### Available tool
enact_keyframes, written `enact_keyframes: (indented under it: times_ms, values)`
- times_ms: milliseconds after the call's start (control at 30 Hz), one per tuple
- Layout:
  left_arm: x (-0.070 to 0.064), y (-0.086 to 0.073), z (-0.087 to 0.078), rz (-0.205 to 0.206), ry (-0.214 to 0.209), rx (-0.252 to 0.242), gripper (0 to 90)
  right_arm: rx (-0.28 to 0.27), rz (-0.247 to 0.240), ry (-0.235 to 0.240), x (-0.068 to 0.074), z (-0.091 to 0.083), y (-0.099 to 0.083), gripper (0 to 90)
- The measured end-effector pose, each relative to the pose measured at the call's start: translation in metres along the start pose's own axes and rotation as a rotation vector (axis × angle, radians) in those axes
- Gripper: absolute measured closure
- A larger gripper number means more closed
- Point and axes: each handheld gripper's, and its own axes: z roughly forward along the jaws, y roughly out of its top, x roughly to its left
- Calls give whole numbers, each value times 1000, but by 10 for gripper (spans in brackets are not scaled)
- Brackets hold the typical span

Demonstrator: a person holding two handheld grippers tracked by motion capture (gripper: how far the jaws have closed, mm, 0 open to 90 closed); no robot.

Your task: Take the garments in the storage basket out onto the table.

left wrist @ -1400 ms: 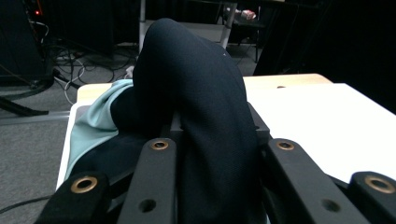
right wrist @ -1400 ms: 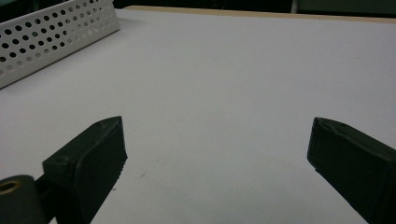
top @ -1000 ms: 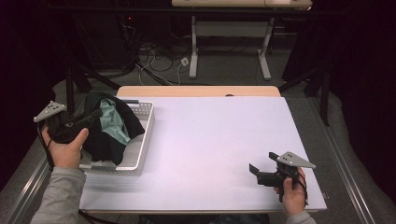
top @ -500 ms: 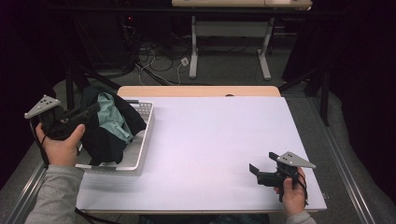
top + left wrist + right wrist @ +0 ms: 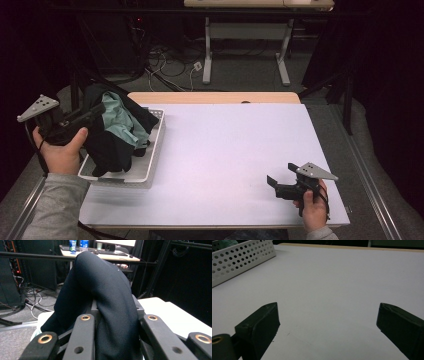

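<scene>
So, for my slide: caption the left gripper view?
Left gripper shut on dark garment, lifted above the table.

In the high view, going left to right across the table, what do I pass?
Left gripper → dark garment it has pinched, lying in the white basket → bare white tabletop → right gripper, open, by the near right corner.

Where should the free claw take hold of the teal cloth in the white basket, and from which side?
Probably on the raised teal cloth fold at the top of the pile, coming from the right over the white perforated basket wall. That fold stands exposed above the dark navy garment that the left claw already pinches, and the open right claw has bare table that way.
</scene>
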Motion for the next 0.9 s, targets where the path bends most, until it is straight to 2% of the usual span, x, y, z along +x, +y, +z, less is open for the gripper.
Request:
enact_keyframes:
  times_ms: [300,900]
  values:
    - [-5,12,-2,7,-7,-23,733,1,0,-3,0,0,0,42]
    - [-11,24,-3,12,-20,-42,733,0,5,-3,0,1,-1,43]
